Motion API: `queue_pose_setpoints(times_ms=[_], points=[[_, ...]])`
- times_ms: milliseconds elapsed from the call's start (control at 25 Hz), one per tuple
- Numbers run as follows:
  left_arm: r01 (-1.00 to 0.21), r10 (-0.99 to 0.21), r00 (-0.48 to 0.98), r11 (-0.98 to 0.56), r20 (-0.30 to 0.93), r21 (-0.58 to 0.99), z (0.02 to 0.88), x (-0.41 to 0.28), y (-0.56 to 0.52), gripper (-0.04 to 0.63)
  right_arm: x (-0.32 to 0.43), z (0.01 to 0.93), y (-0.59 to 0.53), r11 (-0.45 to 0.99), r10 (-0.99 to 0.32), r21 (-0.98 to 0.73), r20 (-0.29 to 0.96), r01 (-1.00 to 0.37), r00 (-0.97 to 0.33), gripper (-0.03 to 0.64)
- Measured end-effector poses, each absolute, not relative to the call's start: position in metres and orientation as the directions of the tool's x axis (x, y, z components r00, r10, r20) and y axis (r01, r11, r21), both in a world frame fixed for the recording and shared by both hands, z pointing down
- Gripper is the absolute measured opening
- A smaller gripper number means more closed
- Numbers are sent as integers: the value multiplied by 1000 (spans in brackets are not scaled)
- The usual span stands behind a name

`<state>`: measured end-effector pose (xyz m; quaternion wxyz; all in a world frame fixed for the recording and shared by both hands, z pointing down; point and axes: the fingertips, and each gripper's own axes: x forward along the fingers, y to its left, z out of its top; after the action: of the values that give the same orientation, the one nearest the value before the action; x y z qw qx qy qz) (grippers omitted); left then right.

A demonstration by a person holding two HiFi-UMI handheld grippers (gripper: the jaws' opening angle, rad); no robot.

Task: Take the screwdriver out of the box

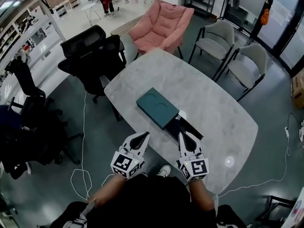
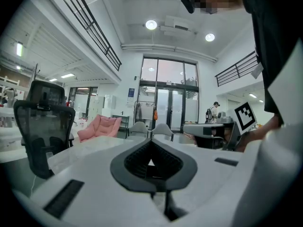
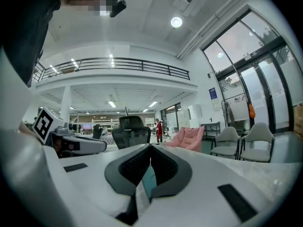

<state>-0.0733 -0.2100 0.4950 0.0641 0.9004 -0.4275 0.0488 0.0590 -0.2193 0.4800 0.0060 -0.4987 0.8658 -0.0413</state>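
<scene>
Your left tongs (image 1: 141,137) sit at the lower left of the surface (image 1: 213,96), about over its near rim. Their pads are pressed together with nothing between them, so they need to spread before they can steady anything.

In the middle of the frame lies the teal box (image 1: 156,107). Its black inner tray (image 1: 189,128) is slid partway out toward the lower right. No view shows the screwdriver itself. It is most likely in that tray, under the part the sleeve hides.

Your right tongs (image 1: 183,136) are also closed and empty, with their tips just beside the tray's near end.

You look to be at the approach step, with nothing gripped yet. The next move probably calls for opening both pairs. The left pair can brace the teal sleeve while the right draws the tray further out or reaches in.

The surface around the box is bare, so you have free room on either side. Mind the near rim, because a tray pulled far toward you could overhang it. The black chair (image 1: 92,51), pink chair (image 1: 162,25) and grey chairs (image 1: 216,38) stand beyond the far rim, well apart.
</scene>
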Motion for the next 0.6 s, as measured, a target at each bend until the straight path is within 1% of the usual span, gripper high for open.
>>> queue_pose_setpoints(times_ms=[200, 400, 480, 600], points=[[-785, -772, 617, -617, 154, 58, 496, -68, -220, 5, 76, 485, -233, 486, -871, -76, 33, -871, -489, 25], [-767, -751, 640, -637, 163, 78, 504, -61, -238, 6, 87, 486, -246, 472, -877, -134, 32, -872, -479, 25], [-753, -737, 657, -653, 158, 81, 503, -56, -249, 6, 89, 489, -255, 461, -880, -151, 50, -875, -472, 23], [-725, -712, 688, -685, 140, 75, 497, -47, -264, 6, 91, 496, -264, 449, -883, -114, 93, -886, -460, 25]])
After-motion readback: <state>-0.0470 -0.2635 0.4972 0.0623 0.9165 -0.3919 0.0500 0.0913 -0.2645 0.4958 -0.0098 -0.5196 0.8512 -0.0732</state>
